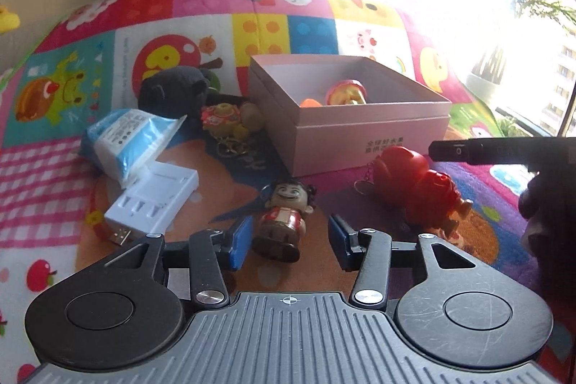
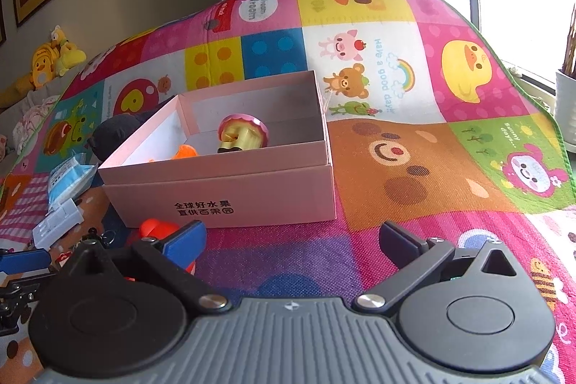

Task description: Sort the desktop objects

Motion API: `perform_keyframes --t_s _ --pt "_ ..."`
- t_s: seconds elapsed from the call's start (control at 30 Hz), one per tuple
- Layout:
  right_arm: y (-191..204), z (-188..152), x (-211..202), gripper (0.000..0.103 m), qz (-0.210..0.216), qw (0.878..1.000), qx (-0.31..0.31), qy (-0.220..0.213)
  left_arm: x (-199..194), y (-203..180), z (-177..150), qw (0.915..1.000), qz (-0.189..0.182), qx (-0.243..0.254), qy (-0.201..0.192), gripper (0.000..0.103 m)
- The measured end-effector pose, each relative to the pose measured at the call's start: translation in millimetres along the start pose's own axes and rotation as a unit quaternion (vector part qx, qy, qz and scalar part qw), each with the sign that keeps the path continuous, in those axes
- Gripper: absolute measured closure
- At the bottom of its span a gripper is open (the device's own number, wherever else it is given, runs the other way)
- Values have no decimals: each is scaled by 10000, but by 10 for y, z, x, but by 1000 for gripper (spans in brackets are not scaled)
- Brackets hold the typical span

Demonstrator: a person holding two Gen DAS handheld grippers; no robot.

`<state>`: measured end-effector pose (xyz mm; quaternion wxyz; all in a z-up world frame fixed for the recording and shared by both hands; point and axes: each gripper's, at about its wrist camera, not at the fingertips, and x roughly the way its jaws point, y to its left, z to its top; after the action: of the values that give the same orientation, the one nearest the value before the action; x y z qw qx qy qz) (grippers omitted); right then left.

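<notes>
Item: doll keychain (image 1: 284, 220), lying on the mat (image 1: 201, 175) before the pink box (image 1: 360, 135). It is being straddled by the left gripper (image 1: 288, 242), jaws apart and untouching, long axis running along the fingers. Right gripper (image 2: 291, 240) is being held wide, empty, farther off.

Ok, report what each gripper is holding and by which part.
Nothing is held. The left gripper has its jaws either side of the doll figurine, pads apart from it. The right gripper is open over the mat.

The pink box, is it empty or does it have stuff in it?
Not empty. The open pink box has no lid on, and inside sit a pink-and-yellow toy and something orange.
</notes>
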<state>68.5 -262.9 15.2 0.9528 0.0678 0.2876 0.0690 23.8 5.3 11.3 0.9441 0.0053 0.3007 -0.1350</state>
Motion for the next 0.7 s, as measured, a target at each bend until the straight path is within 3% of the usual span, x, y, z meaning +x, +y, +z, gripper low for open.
perform_keyframes --t_s 0.13,0.23,0.33,0.47,0.57,0.7 --pt "10 1 -5 1 -35 10000 -23 -5 7 -4 -41 9998 -182 -71 -47 50" --pt "59 -2 -61 1 58 9998 -189 -47 -31 -30 -91 9996 -282 27 -20 42" --pt "102 -4 -104 1 497 9985 -163 188 -65 25 -114 9999 -108 -27 -61 29" --pt "229 -5 -117 1 751 9964 -201 335 -58 236 -112 9981 81 -602 -24 15" --pt "430 -28 -122 2 759 9949 -598 305 -52 348 -116 9952 147 -966 9 8" --pt "737 -113 -209 6 745 9865 -1449 135 -44 392 -122 9934 166 -1132 46 7"
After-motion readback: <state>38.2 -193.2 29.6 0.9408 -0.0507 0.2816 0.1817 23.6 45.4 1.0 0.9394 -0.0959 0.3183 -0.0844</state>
